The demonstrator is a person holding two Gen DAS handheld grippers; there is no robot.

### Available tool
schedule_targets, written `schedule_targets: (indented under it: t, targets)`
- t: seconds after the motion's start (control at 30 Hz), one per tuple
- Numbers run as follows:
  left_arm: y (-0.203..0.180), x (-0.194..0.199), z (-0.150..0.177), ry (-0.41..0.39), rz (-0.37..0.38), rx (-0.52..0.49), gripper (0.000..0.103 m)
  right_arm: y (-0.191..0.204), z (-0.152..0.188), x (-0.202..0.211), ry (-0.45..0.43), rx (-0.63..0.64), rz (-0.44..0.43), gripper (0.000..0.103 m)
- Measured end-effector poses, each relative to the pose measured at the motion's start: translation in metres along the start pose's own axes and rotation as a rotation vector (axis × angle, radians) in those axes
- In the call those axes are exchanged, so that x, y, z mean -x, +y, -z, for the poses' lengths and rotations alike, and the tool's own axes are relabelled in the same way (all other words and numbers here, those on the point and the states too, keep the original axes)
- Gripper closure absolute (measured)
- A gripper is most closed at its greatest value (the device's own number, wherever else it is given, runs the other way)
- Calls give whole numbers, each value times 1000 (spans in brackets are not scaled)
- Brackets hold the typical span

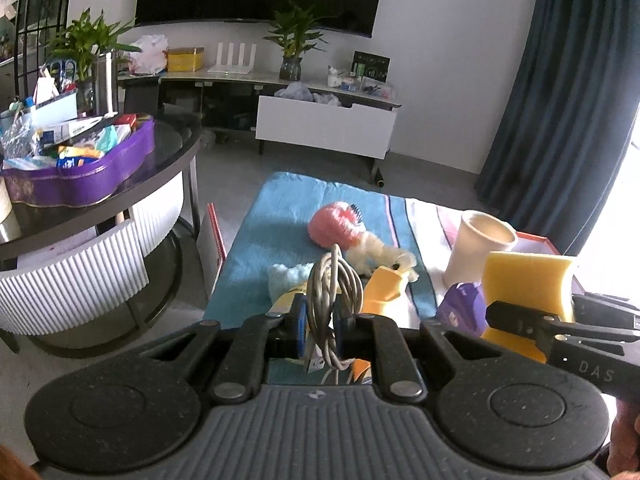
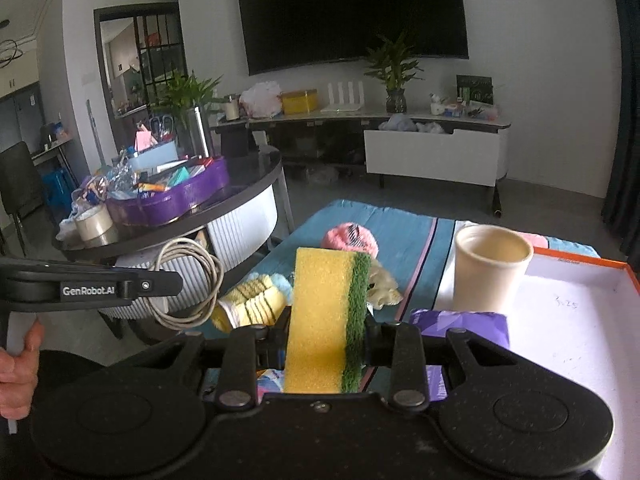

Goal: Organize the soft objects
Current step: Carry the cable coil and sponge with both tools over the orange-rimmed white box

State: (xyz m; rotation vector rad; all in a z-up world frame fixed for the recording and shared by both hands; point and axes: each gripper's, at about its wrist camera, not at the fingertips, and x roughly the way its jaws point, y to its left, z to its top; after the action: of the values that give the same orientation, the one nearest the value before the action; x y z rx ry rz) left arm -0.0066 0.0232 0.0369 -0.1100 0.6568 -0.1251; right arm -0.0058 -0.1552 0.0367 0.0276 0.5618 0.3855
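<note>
The left gripper (image 1: 320,320) has its jaws clenched on a coiled grey cable (image 1: 334,300), which stands up between the blue pads with its plug end hanging below them. Seen from the right wrist, that same cable (image 2: 188,280) hangs as a loose loop from the left gripper (image 2: 152,286), clear of the surface, and a hand (image 2: 18,372) grips the handle at the left edge.

The right gripper (image 2: 325,334) grasps a yellow sponge (image 2: 320,320) with a green scouring side; the sponge stands upright between the jaws, the green side facing right. From the left wrist the sponge (image 1: 524,280) shows at the right, held up above the cloth by the right gripper (image 1: 532,322).

Below both grippers lies a blue towel (image 1: 272,232) spread over the bench. On it rest a pink plush toy (image 1: 336,228) with a cream fluffy piece (image 1: 384,258) just beside it, a yellow striped sock (image 2: 252,304) and a light blue fluffy cloth (image 1: 288,278). A cream paper cup (image 2: 490,268) stands upright near the right side, beside a purple packet (image 2: 460,326). A white tray with an orange rim (image 2: 580,320) lies to the right of the cup.

To the left stands a round dark table (image 2: 240,204) carrying a purple box (image 2: 180,204) full of packets and a roll of tape (image 2: 94,222).
</note>
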Motion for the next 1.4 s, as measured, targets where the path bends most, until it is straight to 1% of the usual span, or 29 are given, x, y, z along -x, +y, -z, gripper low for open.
schedule_targets:
  t: [0.17,0.47,0.77,1.4]
  targets:
    - [-13,0,-6,-9,4,-26,87,-9,-4,9,-11,-16,22,64]
    - [-38,-8,-10,10,49,-51,87,-28,-6,27,-27,-52,65,64]
    - [-61,-10,-16,3,76,-98,87,-51,-11,44,-59,-95,111,64]
    - [-112,-21,-23,6,149,-165,87,-101,-8,71,-101,-172,204,64]
